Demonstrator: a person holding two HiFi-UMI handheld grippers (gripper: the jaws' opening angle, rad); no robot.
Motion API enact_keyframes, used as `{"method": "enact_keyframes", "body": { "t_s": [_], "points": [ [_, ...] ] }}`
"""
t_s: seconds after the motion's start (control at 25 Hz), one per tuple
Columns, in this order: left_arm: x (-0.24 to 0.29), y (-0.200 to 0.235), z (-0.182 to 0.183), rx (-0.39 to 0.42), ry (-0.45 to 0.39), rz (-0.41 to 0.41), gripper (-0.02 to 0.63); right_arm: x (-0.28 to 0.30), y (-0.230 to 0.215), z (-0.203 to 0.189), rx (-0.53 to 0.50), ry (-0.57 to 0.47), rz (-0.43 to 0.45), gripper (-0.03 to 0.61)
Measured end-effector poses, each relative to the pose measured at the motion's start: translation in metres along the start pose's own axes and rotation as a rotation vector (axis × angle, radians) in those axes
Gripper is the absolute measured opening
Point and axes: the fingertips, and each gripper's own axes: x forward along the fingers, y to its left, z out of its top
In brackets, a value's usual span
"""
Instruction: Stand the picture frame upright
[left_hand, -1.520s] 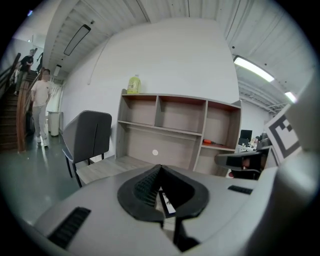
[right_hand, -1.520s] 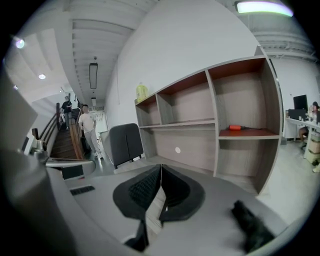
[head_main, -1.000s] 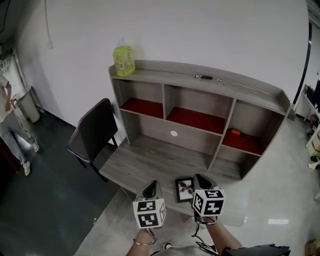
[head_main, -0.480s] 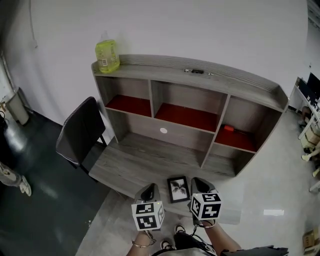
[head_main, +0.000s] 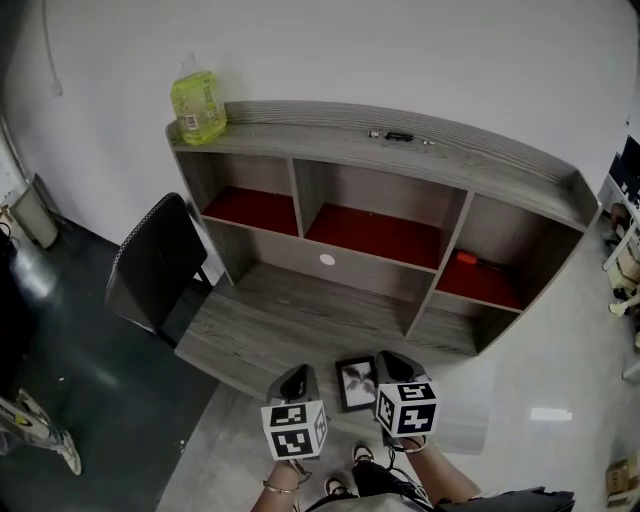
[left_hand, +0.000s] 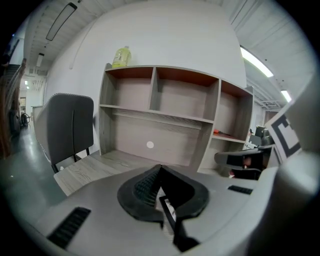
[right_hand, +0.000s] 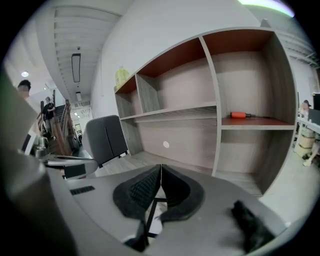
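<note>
Only in the head view is the black rectangular picture frame (head_main: 357, 384) seen whole, flat on the grey wooden bench (head_main: 265, 325); left tool (head_main: 297, 376) and right tool (head_main: 386, 361) are pressed together, empty

The picture frame (head_main: 357, 384) lies flat near the front edge of the desk (head_main: 280, 320), between the left gripper (head_main: 298, 374) and the right gripper (head_main: 385, 359). Behind it rises a shelf unit (head_main: 450, 165) with three compartments. A tool (head_main: 467, 259) lies in the right compartment, and a bottle (head_main: 197, 103) stands on the top at the left end. A chair (head_main: 150, 265) stands left of the desk.
</note>
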Motion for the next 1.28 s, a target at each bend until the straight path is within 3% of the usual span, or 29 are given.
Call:
{"method": "enact_keyframes", "body": {
  "t_s": [0.52, 0.92, 1.28],
  "points": [
    [0.045, -0.005, -0.058, -0.051, 0.142, 0.0, 0.009, 0.027, -0.034, -0.052, 0.047, 0.116, -0.03, 0.031],
    [0.08, -0.006, -0.134, -0.099, 0.276, 0.014, 0.009, 0.053, -0.056, -0.125, 0.08, 0.245, -0.041, 0.032],
    [0.097, -0.007, -0.177, -0.131, 0.339, 0.025, 0.009, 0.071, -0.063, -0.173, 0.127, 0.31, -0.023, 0.032]
  ]
}}
